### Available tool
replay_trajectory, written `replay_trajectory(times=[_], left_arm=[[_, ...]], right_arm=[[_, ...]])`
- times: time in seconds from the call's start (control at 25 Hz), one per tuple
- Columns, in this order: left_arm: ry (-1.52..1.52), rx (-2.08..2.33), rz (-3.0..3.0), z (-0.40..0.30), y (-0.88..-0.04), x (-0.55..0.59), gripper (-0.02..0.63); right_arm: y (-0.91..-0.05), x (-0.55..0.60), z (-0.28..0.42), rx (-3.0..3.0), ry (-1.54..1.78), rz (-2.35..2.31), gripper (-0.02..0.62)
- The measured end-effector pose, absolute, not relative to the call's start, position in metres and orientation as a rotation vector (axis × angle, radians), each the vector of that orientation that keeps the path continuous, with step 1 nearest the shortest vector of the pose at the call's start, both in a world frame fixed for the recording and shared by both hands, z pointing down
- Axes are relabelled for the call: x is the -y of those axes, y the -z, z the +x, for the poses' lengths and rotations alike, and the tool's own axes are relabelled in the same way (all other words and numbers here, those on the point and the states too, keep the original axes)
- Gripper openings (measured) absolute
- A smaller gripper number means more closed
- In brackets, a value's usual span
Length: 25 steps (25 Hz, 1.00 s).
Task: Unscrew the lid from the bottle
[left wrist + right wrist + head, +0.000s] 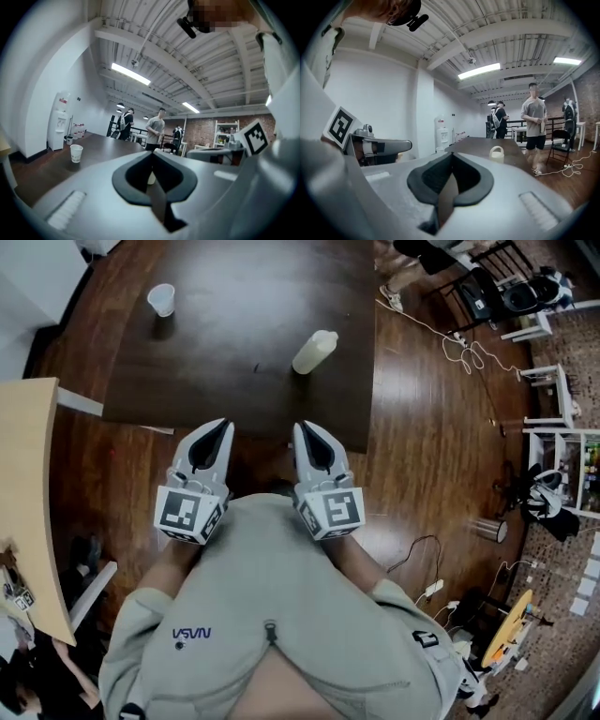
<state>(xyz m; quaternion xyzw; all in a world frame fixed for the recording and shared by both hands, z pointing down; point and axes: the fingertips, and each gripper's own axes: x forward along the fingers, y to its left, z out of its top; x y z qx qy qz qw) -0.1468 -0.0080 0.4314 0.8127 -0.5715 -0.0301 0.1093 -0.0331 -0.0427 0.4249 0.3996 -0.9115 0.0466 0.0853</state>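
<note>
A pale cream bottle [314,352] with its lid on stands on the dark table [234,343], near the front edge. In the right gripper view the bottle [497,153] shows ahead and to the right. Only a sliver of the bottle [151,177] shows through the jaw notch in the left gripper view. My left gripper [221,427] and right gripper [304,429] hang side by side close to my chest, short of the table's front edge. Both are shut with nothing between the jaws, as their own views show for the left gripper [152,153] and the right gripper [451,154].
A white paper cup [161,299] stands at the table's far left, also the cup [76,153] in the left gripper view. A light wooden desk [23,493] lies at my left. Cables [450,334] and chairs sit on the floor to the right. People [534,117] stand beyond the table.
</note>
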Motion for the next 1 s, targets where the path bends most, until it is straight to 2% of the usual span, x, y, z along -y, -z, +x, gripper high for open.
replay_trajectory(times=[0.36,0.76,0.92,1.0], left_arm=[[-0.030,1.671,2.392,-0.139,-0.462,0.075,0.002],[-0.160,1.609,2.329,-0.131,-0.516,0.130,0.023],[-0.249,1.594,2.277,-0.132,-0.533,0.145,0.034],[-0.283,1.584,2.253,-0.131,-0.540,0.151,0.061]], right_arm=[[-0.449,0.103,-0.004,2.660,-0.163,1.326,0.008],[-0.534,0.171,-0.005,2.599,-0.250,1.222,0.137],[-0.562,0.189,-0.013,2.577,-0.272,1.129,0.234],[-0.571,0.193,-0.018,2.583,-0.288,1.072,0.279]])
